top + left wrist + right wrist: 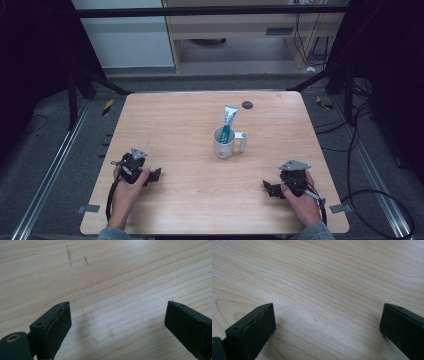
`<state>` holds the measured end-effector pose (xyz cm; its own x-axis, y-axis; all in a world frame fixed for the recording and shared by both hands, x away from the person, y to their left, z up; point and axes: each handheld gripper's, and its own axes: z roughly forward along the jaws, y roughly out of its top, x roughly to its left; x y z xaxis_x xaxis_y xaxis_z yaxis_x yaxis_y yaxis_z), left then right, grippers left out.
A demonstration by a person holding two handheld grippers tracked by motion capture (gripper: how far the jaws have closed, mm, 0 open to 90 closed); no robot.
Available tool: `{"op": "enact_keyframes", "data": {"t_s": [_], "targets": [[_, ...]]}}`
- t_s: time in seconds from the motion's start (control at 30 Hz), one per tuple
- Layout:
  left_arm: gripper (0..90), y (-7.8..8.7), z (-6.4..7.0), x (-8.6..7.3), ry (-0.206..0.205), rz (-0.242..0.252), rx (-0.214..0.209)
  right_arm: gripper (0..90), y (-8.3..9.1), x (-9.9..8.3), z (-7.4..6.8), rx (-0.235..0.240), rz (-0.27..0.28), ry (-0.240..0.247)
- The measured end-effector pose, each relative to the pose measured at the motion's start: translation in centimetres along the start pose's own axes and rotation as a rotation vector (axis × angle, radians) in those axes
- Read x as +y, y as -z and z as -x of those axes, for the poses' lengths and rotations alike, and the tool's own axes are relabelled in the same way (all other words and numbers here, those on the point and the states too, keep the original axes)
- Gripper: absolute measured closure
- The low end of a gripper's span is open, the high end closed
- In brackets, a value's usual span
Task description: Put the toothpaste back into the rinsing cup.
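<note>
- Light wooden square table (200, 165): pale grain, top bare apart from the items below. A small dark round spot (247, 105) sits near the far edge, right of centre. Faint grey scuff marks (68, 255) on the wood show in the left gripper view.
- Left hand (127, 187), coming in from the bottom left of the high view, holds the black two-jaw left gripper (156, 175) low over the near-left part of the table. A grey three-cornered plate (139, 153) sits on top of it. Jaws point toward the table's middle.
- Left gripper view: jaws spread wide, released, with bare wood between them.
- Right hand (300, 197), bottom right of the high view, holds the black two-jaw right gripper (269, 188) low over the near-right part of the table, carrying its own grey three-cornered top plate (294, 164). Jaws point inward, toward the left gripper.
- Right gripper view: jaws likewise wide apart, released, bare wood between them.
- White cylindrical mug (224, 146) with a side handle (243, 141): upright, slightly right of the table's centre, farther from the person than both grippers, roughly between them, well apart from each. Handle points right.
- Blue-and-white toothpaste tube (228, 120): stands inside the mug, upper half above the rim, leaning slightly right and away.
</note>
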<state>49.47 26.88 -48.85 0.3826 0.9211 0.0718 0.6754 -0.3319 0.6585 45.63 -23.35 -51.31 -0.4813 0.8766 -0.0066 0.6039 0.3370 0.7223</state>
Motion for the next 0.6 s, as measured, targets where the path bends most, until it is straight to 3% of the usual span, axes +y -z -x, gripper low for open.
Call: {"op": "enact_keyframes", "data": {"t_s": [0.37,0.6], "targets": [[6.5,-0.9,-1.5,-0.5,0.024,-0.01,0.011,0.4,0.0,0.0,0.0,0.0,0.0,0.001],[1.8,-1.9,-2.7,-0.8,0.059,0.056,-0.013,0.4,0.0,0.0,0.0,0.0,0.0,0.0]]}}
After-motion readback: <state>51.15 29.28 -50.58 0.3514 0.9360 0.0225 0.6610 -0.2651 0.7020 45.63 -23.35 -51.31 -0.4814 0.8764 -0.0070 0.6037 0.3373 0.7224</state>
